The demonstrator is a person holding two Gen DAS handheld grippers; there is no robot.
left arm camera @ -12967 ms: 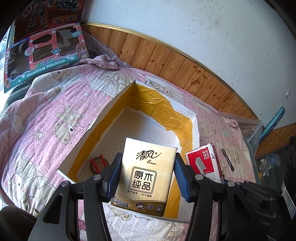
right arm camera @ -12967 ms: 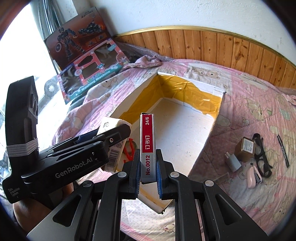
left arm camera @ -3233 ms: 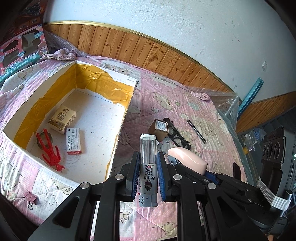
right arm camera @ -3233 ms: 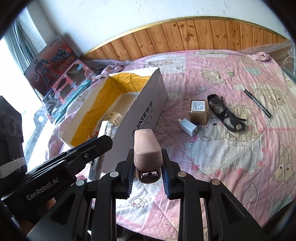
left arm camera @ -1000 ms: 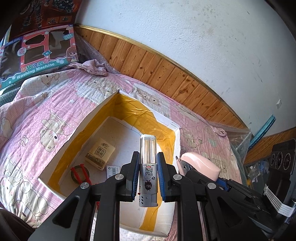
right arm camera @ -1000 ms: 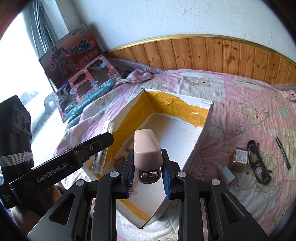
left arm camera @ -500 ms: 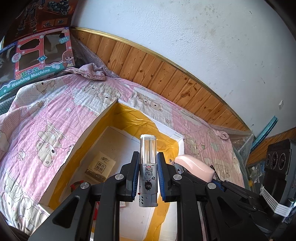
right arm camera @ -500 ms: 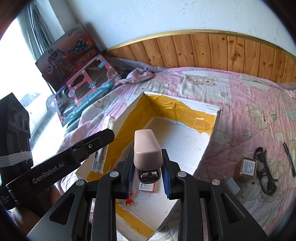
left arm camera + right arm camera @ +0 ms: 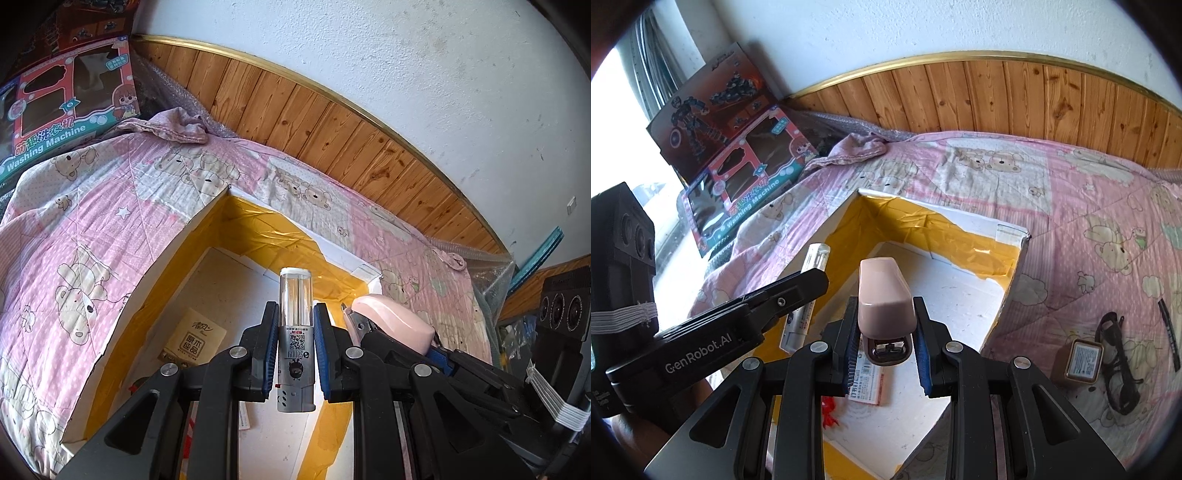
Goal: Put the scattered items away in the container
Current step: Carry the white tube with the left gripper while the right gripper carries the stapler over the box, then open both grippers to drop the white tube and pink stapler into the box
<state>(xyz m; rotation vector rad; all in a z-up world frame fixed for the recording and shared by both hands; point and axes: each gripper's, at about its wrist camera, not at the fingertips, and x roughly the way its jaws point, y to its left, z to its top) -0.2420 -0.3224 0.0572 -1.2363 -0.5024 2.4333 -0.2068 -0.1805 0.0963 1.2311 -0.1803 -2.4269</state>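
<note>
1. Status: left gripper [image 9: 295, 350] is clamped on the lighter [image 9: 295, 332], clear end pointing forward; right gripper [image 9: 886, 347] is clamped on the pink stapler [image 9: 884, 295]. I have both over the open box [image 9: 1012, 291], which sits on the pink quilt [image 9: 92, 221].
2. Box contents I can see: tissue pack [image 9: 195, 341], staple box [image 9: 866, 380], a red plastic piece [image 9: 829, 410] on the white floor. Far end of the floor looks free.
3. Step in hand, as I read it: drop both items in. I'd lower each gripper below the rim first, so nothing bounces off the wall onto the quilt.
4. Stapler: aim for bare floor beyond the staple box. It's heavy and rounded, so release low, or it may roll or knock what's already there.
5. Lighter: slim and smooth, gripped near its base. I'd tilt it toward flat before opening, keeping it off the tissue pack.
6. Clearance: the grippers are just beside each other. I'd release one at a time or spread them first; opening jaws could clip the neighbouring tool.
7. Left outside, by the right wrist view: a small brown box [image 9: 1082, 362], glasses [image 9: 1119, 365] and a pen [image 9: 1169, 334] on the quilt, right of the box. Task is part done.
</note>
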